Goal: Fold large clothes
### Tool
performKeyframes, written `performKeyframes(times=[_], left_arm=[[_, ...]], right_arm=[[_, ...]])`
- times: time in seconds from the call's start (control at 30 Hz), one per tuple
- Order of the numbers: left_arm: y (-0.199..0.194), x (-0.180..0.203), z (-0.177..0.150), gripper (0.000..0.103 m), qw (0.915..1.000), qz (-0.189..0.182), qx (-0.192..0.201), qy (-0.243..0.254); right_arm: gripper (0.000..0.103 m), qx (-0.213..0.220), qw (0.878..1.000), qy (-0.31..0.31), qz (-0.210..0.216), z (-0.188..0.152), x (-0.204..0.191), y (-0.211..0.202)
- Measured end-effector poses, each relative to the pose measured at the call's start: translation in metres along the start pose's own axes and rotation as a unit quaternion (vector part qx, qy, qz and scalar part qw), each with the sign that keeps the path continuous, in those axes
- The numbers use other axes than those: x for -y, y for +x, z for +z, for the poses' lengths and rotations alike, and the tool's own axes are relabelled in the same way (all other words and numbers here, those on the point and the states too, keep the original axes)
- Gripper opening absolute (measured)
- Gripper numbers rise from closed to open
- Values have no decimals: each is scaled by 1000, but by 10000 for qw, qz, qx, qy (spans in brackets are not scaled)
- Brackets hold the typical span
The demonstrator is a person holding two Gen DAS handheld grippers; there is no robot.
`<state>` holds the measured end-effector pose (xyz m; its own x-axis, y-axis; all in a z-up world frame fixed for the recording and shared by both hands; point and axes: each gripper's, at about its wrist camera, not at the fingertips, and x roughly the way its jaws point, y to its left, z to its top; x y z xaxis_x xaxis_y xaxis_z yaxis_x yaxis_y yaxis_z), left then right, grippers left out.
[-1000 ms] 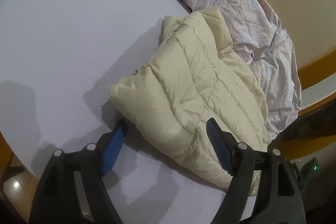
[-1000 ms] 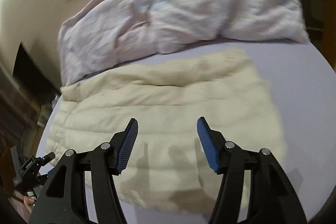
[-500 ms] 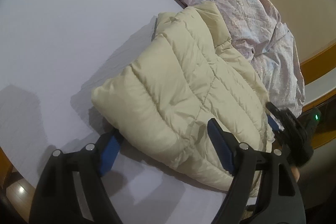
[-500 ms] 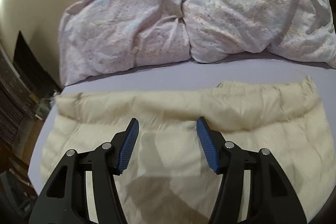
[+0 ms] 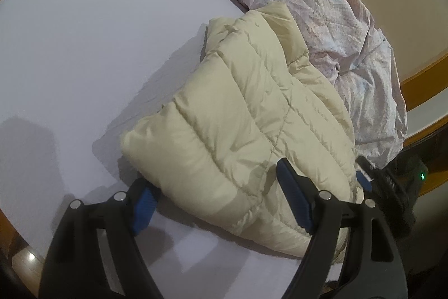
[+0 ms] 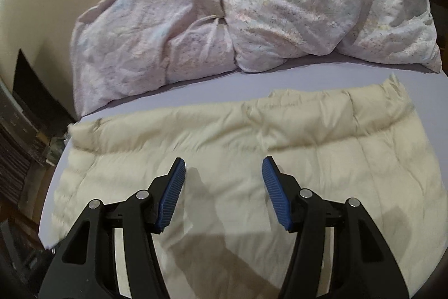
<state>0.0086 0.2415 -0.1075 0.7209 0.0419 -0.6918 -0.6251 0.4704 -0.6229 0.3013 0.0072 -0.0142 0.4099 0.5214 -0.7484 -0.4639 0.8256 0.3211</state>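
cream puffer jacket (image 5: 246, 125) lies folded on the lavender bed sheet (image 5: 84, 46), near the edge of the mattress, with a crumpled pale floral duvet (image 5: 322, 4) bunched just behind it against the beige wall (image 5: 406, 4). left gripper (image 5: 221, 198) is spread wide around the jacket's near corner: its left blue pad sits low beside the folded edge, partly tucked under the bulge of the fabric, while the right pad rests over the quilted top, and nothing is pinched between them. in the left wrist view, the other tool's dark body and a blue pad show past the jacket's right edge. from the right wrist view the jacket (image 6: 252, 159) stretches sideways across the sheet (image 6: 280, 74), its collar edge rumpled along the far side, the duvet (image 6: 252, 4) heaped beyond. right gripper (image 6: 224, 187) hovers over the middle of the jacket with its pads released and apart, casting a shadow on the fabric; whether they touch it cannot be told.
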Motion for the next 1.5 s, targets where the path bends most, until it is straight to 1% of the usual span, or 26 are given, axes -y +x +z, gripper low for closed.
performKeyframes(times=[0.07, 0.13, 0.2, 0.3, 0.4, 0.6, 0.7, 0.83, 0.97, 1.07, 1.17, 1.27, 1.4, 1.43, 1.5], left_arm=[[1, 0, 0, 79, 10000, -43, 1, -38], [2, 1, 0, 79, 9999, -69, 6, -73], [2, 2, -1, 79, 9999, -98, -8, -78], [4, 3, -1, 79, 9998, -167, -7, -108], [7, 4, 0, 80, 9996, -232, 22, -162], [10, 1, 0, 81, 9986, -433, 33, -309], [7, -4, -3, 81, 9970, -614, -73, -472], [6, -4, -6, 81, 9964, -670, -126, -504], [13, 2, -4, 82, 9959, -729, -177, -512], [18, 6, -1, 82, 9952, -780, -143, -568], [23, 6, 2, 81, 9931, -881, -99, -762], [27, 6, 8, 78, 9915, -926, -18, -914], [31, 0, 15, 64, 9888, -992, -39, -1117], [31, -1, 16, 63, 9883, -1005, -46, -1144], [31, -4, 19, 55, 9873, -1044, -41, -1193]], right_arm=[[60, 23, 10000, -72, 21, -9, -5, -5], [60, 49, 9997, -202, -112, -16, -10, -5], [60, 18, 9994, -255, -217, -19, -10, 3], [61, -20, 9994, -209, -268, -23, -8, 14], [62, -27, 9985, -357, -417, -28, -12, 23], [62, -258, 9958, -551, -678, -33, -15, 47], [63, -312, 9953, -557, -724, -34, -13, 56], [63, -207, 9940, -658, -845, -37, -15, 58], [63, -175, 9934, -702, -892, -38, -16, 57], [63, -172, 9934, -704, -892, -38, -16, 58], [63, -166, 9934, -702, -886, -37, -16, 58], [63, -157, 9935, -702, -879, -38, -16, 57], [63, -135, 9935, -707, -879, -38, -17, 57], [63, -134, 9935, -713, -875, -38, -17, 57], [63, -121, 9935, -718, -880, -38, -17, 58]])
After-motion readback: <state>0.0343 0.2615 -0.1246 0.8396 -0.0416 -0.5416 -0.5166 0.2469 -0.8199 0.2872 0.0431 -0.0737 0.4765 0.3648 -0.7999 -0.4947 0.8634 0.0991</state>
